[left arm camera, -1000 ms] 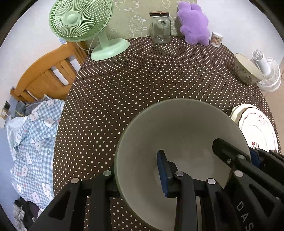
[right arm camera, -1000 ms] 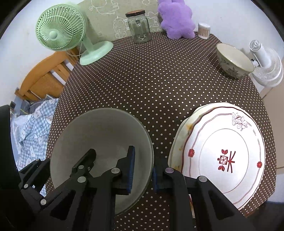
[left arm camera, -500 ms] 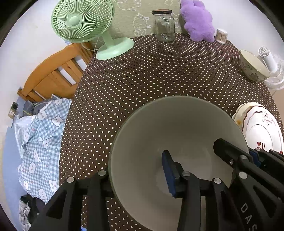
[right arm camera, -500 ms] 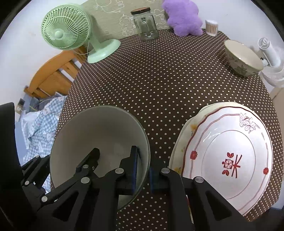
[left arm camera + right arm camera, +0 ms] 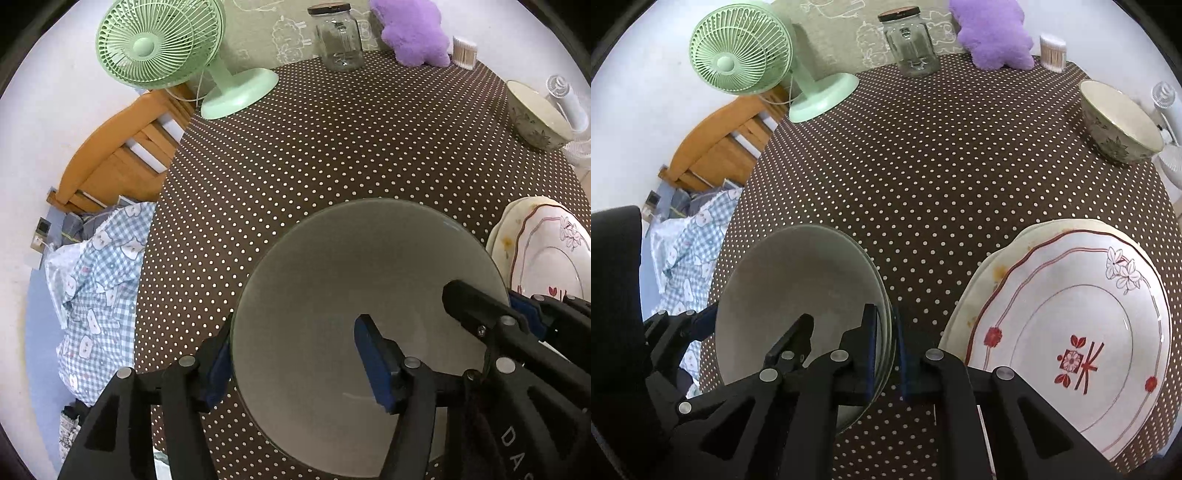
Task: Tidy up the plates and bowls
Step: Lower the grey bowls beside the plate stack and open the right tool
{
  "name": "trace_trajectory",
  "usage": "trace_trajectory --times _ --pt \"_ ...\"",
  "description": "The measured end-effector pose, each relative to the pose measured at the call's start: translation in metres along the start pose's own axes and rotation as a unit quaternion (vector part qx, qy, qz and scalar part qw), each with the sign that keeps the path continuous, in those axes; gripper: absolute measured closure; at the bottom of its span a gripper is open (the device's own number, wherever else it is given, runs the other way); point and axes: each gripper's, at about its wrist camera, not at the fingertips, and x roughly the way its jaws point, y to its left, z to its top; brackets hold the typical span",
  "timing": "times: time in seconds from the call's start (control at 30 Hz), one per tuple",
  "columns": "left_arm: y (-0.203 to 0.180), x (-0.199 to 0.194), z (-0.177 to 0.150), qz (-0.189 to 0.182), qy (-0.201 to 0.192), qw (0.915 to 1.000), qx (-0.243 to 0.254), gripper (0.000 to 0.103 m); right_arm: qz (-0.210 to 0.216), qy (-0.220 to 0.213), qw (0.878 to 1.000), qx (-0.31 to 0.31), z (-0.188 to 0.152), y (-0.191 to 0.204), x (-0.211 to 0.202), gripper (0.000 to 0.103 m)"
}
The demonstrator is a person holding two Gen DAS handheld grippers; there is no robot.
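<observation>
Left wrist view showed the left gripper (image 5: 295,354) with its fingers spread wide across the near left rim of a pale green bowl (image 5: 354,280), one blue pad outside the rim and the other well inside over the bowl's floor, so it was apart and not pinching. Right wrist view showed the right gripper (image 5: 886,350) clamped on the bowl's (image 5: 798,288) right rim, one pad inside and one outside the wall. The bowl sat at the near left edge of the dotted brown surface (image 5: 942,166). Just beside it at the near right edge lay a stack of plates (image 5: 1071,325), the top one white with red flowers. A smaller patterned bowl (image 5: 1119,122) stood at the far right edge. Along the far edge were a green fan (image 5: 753,62), a glass jar (image 5: 910,40), a purple plush toy (image 5: 993,33) and a tub of cotton swabs (image 5: 1052,51)
</observation>
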Motion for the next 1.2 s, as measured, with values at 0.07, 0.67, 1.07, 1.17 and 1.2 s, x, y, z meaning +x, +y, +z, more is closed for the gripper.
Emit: trace_trajectory --times 0.07,0.67,1.07,1.17,1.2 --pt "-0.001 0.000 0.000 0.003 0.002 1.0000 0.000 0.038 0.005 0.003 1.000 0.001 0.001 -0.002 0.000 0.091" --pt "0.025 0.009 -0.005 -0.050 -0.015 0.9984 -0.022 0.022 -0.048 0.013 0.998 -0.027 0.002 0.020 0.002 0.088" --pt "0.048 0.025 -0.008 -0.133 -0.018 0.9904 -0.032 0.016 -0.131 0.019 0.990 -0.037 0.004 0.049 0.009 0.070" --pt "0.054 0.023 -0.009 -0.150 -0.021 0.9880 -0.033 0.013 -0.142 0.012 0.989 -0.029 0.003 0.051 0.005 0.042" --pt "0.057 0.022 -0.009 -0.151 -0.023 0.9877 -0.033 0.013 -0.144 0.008 0.989 -0.027 0.001 0.052 0.003 0.039"
